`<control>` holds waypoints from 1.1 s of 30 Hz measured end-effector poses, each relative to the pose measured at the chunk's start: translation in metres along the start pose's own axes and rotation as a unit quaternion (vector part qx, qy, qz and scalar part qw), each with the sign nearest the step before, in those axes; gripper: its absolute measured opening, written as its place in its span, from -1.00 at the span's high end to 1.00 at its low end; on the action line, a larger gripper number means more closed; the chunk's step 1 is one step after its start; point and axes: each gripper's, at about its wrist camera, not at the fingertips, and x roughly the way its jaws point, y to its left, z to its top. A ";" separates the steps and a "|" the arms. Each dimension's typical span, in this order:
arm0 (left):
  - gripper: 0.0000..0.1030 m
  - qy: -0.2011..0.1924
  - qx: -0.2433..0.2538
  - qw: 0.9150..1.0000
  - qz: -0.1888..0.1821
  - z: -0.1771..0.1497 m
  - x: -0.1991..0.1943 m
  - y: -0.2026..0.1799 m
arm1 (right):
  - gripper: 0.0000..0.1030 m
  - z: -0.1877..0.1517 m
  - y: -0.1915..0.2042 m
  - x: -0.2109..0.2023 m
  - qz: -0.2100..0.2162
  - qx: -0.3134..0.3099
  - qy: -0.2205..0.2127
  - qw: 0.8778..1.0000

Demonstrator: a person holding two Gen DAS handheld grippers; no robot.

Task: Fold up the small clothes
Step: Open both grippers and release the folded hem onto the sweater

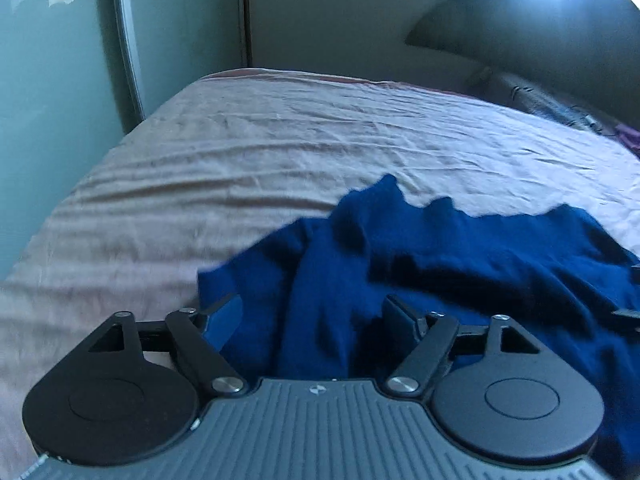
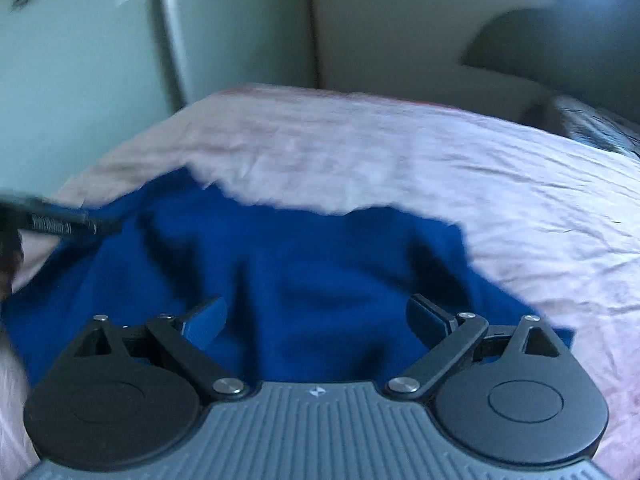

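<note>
A: Left view? Left gripper (image 1: 308,312) spread wide, holding nothing; blue garment (image 1: 440,264) rumpled just ahead on the bed (image 1: 240,152).

B: Right view: right gripper (image 2: 316,316) wide too, empty, over the cloth. Probably no neat fold yet; most left.

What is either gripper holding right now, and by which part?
Nothing. The left gripper and right gripper both stand open above the crumpled blue garment on the bed; no cloth is pinched between their pads.
</note>
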 end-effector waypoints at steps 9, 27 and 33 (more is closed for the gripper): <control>-0.79 -0.023 0.068 0.996 0.052 -0.059 -0.030 -0.008 | -0.98 -0.020 0.019 -0.014 -0.046 -0.008 -0.002 0.999; -0.90 -0.044 0.055 0.995 0.065 -0.080 -0.044 -0.008 | -0.99 -0.050 0.048 -0.029 -0.085 -0.035 0.022 0.996; -0.91 -0.044 0.048 0.996 0.058 -0.083 -0.045 -0.004 | -0.99 -0.048 0.079 -0.050 -0.099 -0.075 -0.025 0.992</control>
